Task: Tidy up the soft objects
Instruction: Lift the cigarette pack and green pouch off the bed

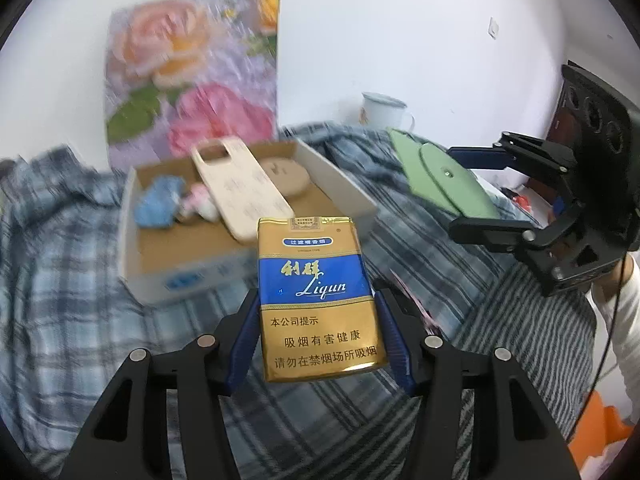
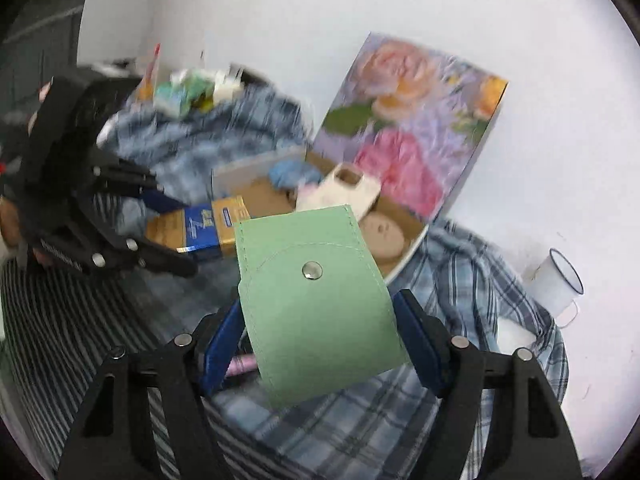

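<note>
My left gripper (image 1: 316,300) is shut on a gold and blue cigarette pack (image 1: 316,296), held above the bedding in front of a shallow cardboard box (image 1: 176,276). The box holds a cream phone case (image 1: 240,188), a blue soft item (image 1: 160,200), a pink and white item (image 1: 198,202) and a round tan pad (image 1: 286,176). My right gripper (image 2: 320,320) is shut on a green snap pouch (image 2: 316,304), held near the box's right side (image 2: 404,260). The left gripper (image 2: 168,232) with the pack (image 2: 200,224) shows in the right wrist view; the right gripper (image 1: 472,188) with the pouch (image 1: 444,176) shows in the left wrist view.
Blue plaid bedding (image 1: 60,280) and a striped cloth (image 1: 532,320) cover the surface. A floral board (image 1: 192,76) leans on the white wall behind the box. A white enamel mug (image 1: 382,112) stands at the back right. Cluttered small items (image 2: 192,88) lie far left.
</note>
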Motion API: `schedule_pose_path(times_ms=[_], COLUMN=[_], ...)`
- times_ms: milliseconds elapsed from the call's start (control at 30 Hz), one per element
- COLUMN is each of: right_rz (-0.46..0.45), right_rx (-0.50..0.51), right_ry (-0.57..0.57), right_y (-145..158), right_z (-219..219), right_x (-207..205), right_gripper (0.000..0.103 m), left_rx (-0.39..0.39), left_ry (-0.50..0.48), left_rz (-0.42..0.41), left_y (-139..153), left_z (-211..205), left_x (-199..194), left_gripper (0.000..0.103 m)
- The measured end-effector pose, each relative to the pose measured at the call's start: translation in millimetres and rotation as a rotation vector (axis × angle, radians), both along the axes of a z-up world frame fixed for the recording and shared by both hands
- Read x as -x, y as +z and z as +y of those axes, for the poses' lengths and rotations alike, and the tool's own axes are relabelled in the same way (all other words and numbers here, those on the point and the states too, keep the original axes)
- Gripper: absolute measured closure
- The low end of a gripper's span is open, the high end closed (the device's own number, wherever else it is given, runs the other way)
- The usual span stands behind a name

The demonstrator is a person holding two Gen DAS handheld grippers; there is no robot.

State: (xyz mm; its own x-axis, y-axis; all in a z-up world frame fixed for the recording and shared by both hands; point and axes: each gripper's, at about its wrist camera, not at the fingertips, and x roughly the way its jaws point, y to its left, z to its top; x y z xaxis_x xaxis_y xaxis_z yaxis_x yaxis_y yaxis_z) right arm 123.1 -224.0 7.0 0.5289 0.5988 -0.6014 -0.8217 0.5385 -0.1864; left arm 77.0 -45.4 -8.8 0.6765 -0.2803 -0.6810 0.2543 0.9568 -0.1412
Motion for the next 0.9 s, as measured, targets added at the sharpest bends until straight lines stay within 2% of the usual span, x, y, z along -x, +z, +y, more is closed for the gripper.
schedule_pose_path(times_ms=[100, 400, 667, 900], right_rz=[-0.037, -0.125, -0.237, -0.284], right_rx=[-0.085, -0.328, -0.445, -0.499], right_ry=[-0.009, -0.002, 0.014, 0.004], right_y=[18, 84, 143, 176], right_z=[3, 13, 25, 33], right_x=[3, 7, 6, 12], right_gripper=[0.030, 0.030, 0.030, 0.030], left_rx=[-0.028, -0.027, -0.034, -0.040], left_ry=[0.033, 0.102, 0.144, 0.183], left_rz=[-0.059, -0.192, -0.346, -0.431], left_y=[16, 77, 143, 180], left_z=[6, 32, 45, 56], left_x=[4, 8, 14, 11], left_gripper=[0.045, 0.045, 0.045, 0.045])
